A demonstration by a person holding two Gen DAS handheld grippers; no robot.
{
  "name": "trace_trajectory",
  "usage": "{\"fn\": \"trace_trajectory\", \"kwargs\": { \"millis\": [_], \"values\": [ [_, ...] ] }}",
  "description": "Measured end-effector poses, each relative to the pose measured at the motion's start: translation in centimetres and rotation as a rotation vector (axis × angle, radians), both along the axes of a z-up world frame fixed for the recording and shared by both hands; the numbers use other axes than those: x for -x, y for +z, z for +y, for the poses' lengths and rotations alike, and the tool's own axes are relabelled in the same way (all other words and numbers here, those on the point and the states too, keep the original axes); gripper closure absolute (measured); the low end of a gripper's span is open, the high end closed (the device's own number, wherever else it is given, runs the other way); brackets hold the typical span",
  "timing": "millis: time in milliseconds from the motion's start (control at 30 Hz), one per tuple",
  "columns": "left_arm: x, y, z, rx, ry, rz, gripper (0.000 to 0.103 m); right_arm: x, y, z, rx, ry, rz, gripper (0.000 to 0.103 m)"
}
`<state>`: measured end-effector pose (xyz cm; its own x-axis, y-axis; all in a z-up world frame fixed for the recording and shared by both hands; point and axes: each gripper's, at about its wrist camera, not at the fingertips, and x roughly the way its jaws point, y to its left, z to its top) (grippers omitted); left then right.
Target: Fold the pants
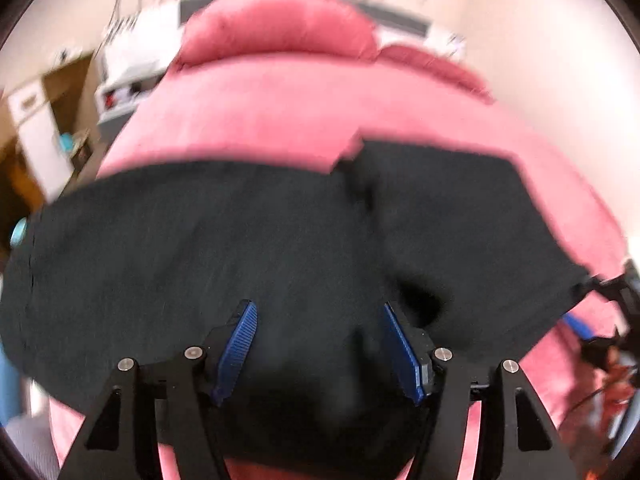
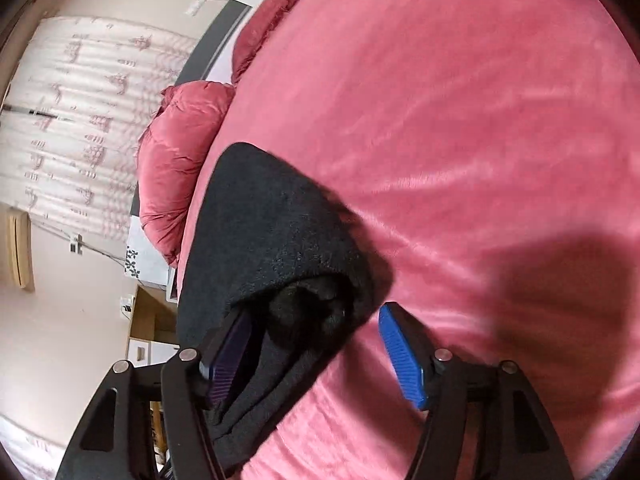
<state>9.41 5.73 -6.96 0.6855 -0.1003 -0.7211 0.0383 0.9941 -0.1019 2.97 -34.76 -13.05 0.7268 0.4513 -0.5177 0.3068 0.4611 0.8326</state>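
Progress: pants (black) lie on pink bed, spread wide ahead of and under the left tongs. Looks like one fold is in already, since the cloth shows a doubled, thick edge at the right tongs, w/ layers stacked there. Est. roughly mid-task; a further fold plus flattening prob. left. Judgement only.

Left tongs: jaws wide apart, blue pads either side of a raised hump of black cloth. Cloth sits between the jaws but pads don't seem to press it; view is motion-blurred, so contact is uncertain. Not gripping, as far as I can see.

Right tongs: jaws also wide apart. Left-hand pad is tucked into the fold's opening, cloth draped over it; right-hand pad is clear of the cloth, over bare bed. No clamp.

View diffs:
- Left wrist view: full width of the garment, stepped far edge, pillows beyond it, right tongs at far right edge.
- Right wrist view: sharp close-up of rolled edge w/ inner layers, curtain off to left; bulk of garment out of frame.
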Motion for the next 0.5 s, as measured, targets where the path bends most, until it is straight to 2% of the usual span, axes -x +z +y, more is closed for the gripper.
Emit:
{"fn": "trace_trajectory", "kwargs": {
  "millis": [67, 133, 200, 267, 300, 333, 367, 433, 500],
  "values": [
    [-0.3, 1.7, -1.4, -0.002, -0.042, -0.064, 0.034, -0.4, 0.9, 0.7, 0.003, -0.015, -0.023, 0.036],
    [-1.4, 2.1, -3.1, -0.042, -0.072, -0.061, 0.027, 0.2, 1.1, 0.7, 0.018, -0.015, -0.023, 0.036],
    [-3.2, 0.2, -4.6, -0.116, -0.105, 0.015, 0.027, 0.9, 0.8, 0.4, -0.017, -0.020, -0.029, 0.033],
    [-4.1, -3.4, -5.8, -0.224, -0.152, 0.150, 0.026, 1.2, 0.6, 0.2, -0.067, -0.039, -0.044, 0.026],
    [-4.0, -4.4, -5.8, -0.229, -0.166, 0.162, 0.026, 1.2, 0.4, 0.1, -0.081, -0.046, -0.050, 0.025],
    [-3.1, -4.6, -5.2, -0.189, -0.153, 0.101, 0.025, 1.2, 0.2, 0.2, -0.090, -0.051, -0.054, 0.023],
    [-2.7, -4.6, -4.7, -0.160, -0.135, 0.091, 0.023, 1.0, 0.1, 0.3, -0.092, -0.051, -0.052, 0.023],
    [-2.5, -4.7, -3.9, -0.103, -0.110, 0.107, 0.023, 0.2, 0.0, 0.5, -0.092, -0.037, -0.047, 0.023],
    [-2.2, -4.5, -3.9, -0.098, -0.111, 0.111, 0.022, -0.7, 0.0, 1.2, -0.087, -0.028, -0.059, 0.022]
  ]
}}
